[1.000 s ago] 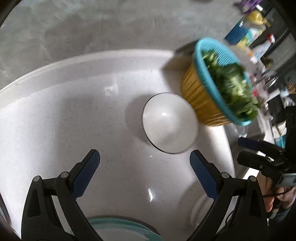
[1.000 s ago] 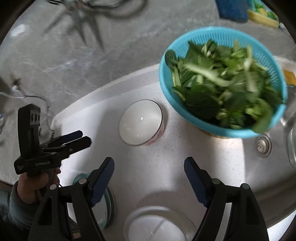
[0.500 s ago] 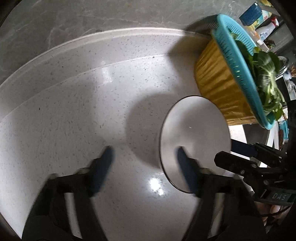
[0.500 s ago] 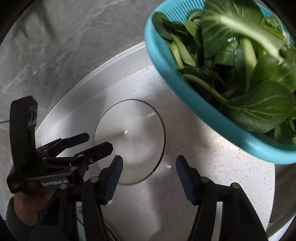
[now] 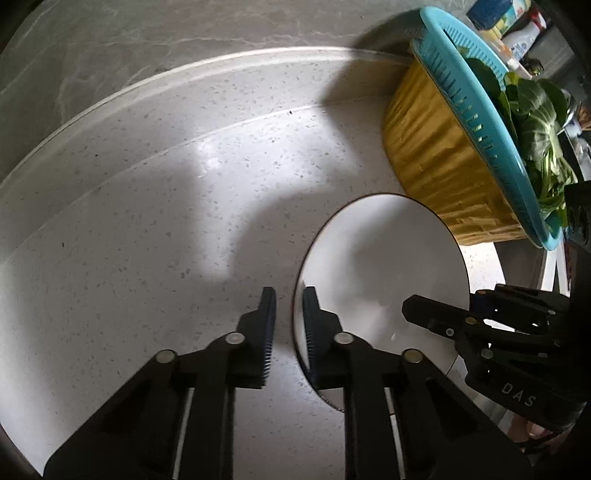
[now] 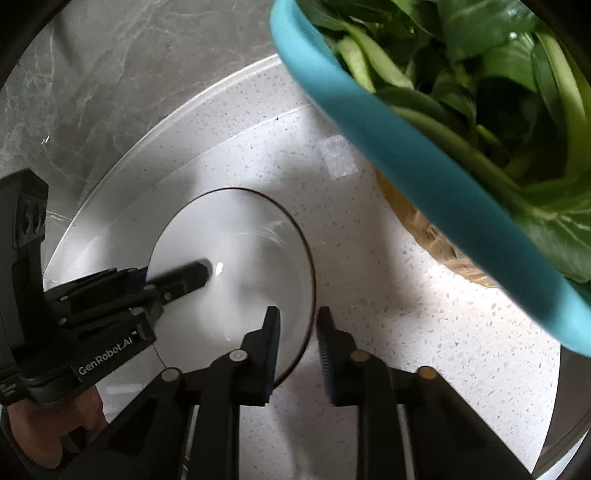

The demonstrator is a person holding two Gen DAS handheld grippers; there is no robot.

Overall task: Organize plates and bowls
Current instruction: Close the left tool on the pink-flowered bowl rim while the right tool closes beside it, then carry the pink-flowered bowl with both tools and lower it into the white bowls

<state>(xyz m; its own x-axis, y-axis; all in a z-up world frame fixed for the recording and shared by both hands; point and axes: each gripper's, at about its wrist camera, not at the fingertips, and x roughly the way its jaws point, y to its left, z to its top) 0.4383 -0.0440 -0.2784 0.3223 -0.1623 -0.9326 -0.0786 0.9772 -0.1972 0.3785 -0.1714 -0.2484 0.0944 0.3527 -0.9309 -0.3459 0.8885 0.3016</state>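
Note:
A white bowl with a thin dark rim (image 5: 384, 273) sits on the speckled white surface (image 5: 147, 229). My left gripper (image 5: 289, 314) straddles its left rim, one finger outside and one inside, jaws nearly shut on it. My right gripper (image 6: 296, 332) straddles the bowl's (image 6: 236, 258) right rim the same way. Each gripper shows in the other's view, the right in the left wrist view (image 5: 443, 317), the left in the right wrist view (image 6: 177, 280).
A blue colander of green leaves (image 5: 491, 122) sits in a yellow woven basket (image 5: 436, 155) just right of the bowl; it also fills the upper right of the right wrist view (image 6: 443, 155). A grey marble wall (image 5: 147, 44) lies behind. Bottles (image 5: 506, 22) stand far right.
Both grippers came down to the bowl and closed from wide open onto opposite sides of its rim. The bowl and colander now loom larger.

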